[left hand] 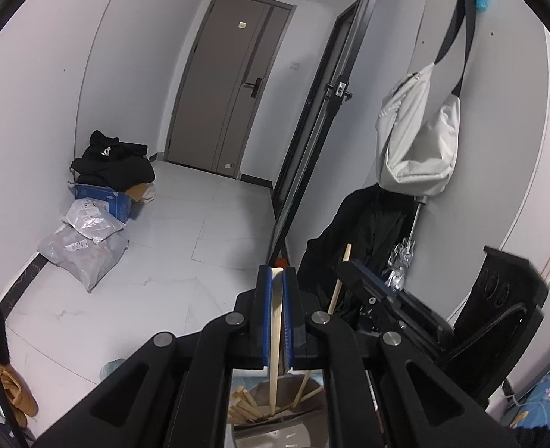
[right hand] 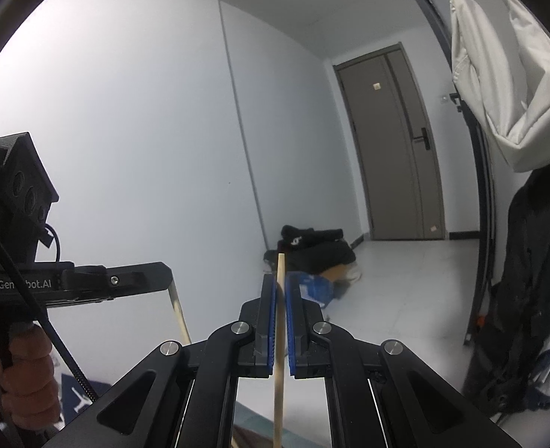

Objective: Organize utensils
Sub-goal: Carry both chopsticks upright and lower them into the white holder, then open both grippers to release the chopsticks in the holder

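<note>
My left gripper [left hand: 277,280] is shut on a flat wooden utensil handle [left hand: 276,336] that runs down into a metal holder [left hand: 267,429] with several wooden utensils [left hand: 247,407]. My right gripper [right hand: 281,291] is shut on a thin wooden stick [right hand: 279,336] that stands upright between its blue pads [right hand: 271,321]. In the left wrist view the right gripper [left hand: 368,283] shows at the right with its stick [left hand: 340,280]. In the right wrist view the left gripper [right hand: 140,280] shows at the left, with its wooden handle [right hand: 180,315] hanging below.
A grey door [left hand: 230,82] closes the corridor ahead. Black clothes on a blue box [left hand: 107,179] and plastic parcels [left hand: 84,246] lie by the left wall. A grey bag [left hand: 416,138] and a black coat [left hand: 364,231] hang at the right, beside a black-framed glass door [left hand: 312,142].
</note>
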The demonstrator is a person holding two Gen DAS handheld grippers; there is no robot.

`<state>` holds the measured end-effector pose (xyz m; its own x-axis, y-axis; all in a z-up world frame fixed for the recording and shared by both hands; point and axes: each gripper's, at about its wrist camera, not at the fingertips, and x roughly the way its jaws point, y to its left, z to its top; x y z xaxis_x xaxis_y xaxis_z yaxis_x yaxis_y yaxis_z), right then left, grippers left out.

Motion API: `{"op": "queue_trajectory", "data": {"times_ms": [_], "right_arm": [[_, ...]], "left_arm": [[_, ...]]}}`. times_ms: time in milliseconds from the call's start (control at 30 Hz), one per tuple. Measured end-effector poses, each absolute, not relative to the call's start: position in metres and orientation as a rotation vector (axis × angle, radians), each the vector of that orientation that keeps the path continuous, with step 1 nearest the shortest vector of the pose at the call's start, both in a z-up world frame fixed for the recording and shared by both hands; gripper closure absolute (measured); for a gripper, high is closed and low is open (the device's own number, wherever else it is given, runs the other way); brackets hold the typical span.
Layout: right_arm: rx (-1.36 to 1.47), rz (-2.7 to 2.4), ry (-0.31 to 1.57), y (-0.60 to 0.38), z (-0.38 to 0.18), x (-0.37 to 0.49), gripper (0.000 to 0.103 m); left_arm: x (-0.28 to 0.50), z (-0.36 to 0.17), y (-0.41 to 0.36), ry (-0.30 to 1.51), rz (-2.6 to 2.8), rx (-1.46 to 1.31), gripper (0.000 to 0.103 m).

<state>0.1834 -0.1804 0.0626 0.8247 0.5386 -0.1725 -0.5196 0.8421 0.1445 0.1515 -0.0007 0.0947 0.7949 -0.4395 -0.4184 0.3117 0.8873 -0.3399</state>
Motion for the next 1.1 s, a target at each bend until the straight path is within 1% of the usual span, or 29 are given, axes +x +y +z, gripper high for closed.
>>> {"op": "queue_trajectory", "data": {"times_ms": [267,433,767,900,1033,1100], "right_arm": [[0.024,0.602,0.228,-0.174,0.056,0.171,0.099],[0.041,0.610,0.263,-0.177,0.051,0.169,0.099],[0.026,0.604,0.354,-0.179,0.033,0.164,0.098],[0.023,0.613,0.410,-0.178,0.025,0.162,0.096],[0.017,0.598,0.452,-0.178,0.018,0.152,0.096],[0.035,0.603,0.451,-0.181,0.017,0.141,0.096]], "left_arm": [[0.149,0.084,-0.003,0.559,-0.427,-0.266,0.101],[0.143,0.080,-0.010,0.575,-0.432,-0.229,0.101],[0.138,0.071,-0.024,0.677,-0.416,-0.163,0.101],[0.136,0.066,-0.027,0.734,-0.422,-0.156,0.101],[0.131,0.066,-0.025,0.767,-0.389,-0.143,0.099],[0.124,0.070,-0.021,0.766,-0.378,-0.152,0.096]]}}
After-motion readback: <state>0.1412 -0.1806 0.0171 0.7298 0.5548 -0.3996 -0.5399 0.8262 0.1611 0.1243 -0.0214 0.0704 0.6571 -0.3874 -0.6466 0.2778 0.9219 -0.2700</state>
